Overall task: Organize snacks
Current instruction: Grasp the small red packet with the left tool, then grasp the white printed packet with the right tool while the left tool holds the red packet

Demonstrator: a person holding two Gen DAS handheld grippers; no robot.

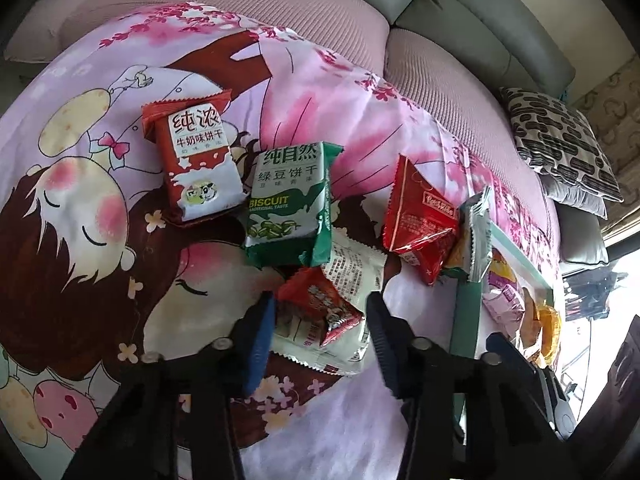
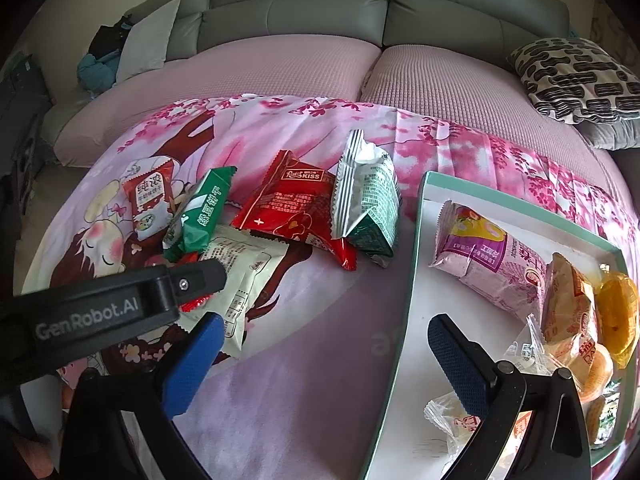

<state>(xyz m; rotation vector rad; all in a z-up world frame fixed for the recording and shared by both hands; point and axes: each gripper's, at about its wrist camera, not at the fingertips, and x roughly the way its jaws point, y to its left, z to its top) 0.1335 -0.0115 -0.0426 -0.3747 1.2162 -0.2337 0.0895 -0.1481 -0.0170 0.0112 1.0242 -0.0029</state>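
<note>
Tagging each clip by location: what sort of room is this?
Probably a home living room: a grey-green leather sofa, a black-and-white patterned cushion, and a pink cartoon-print cloth spread for snacks.

Pink cartoon-girl blanket (image 1: 100, 220); red-white biscuit pack (image 1: 196, 160); green-white pack (image 1: 288, 204); teal-rimmed white tray (image 2: 420, 240); black-white blotched pillow (image 2: 576, 76).

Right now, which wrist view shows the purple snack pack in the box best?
The right wrist view: the purple snack pack lies fully exposed inside the teal box. The left wrist view catches only a sliver behind the box wall.

Spread left gripper (image 1: 322, 316) around small red packet (image 1: 320, 308)
</note>
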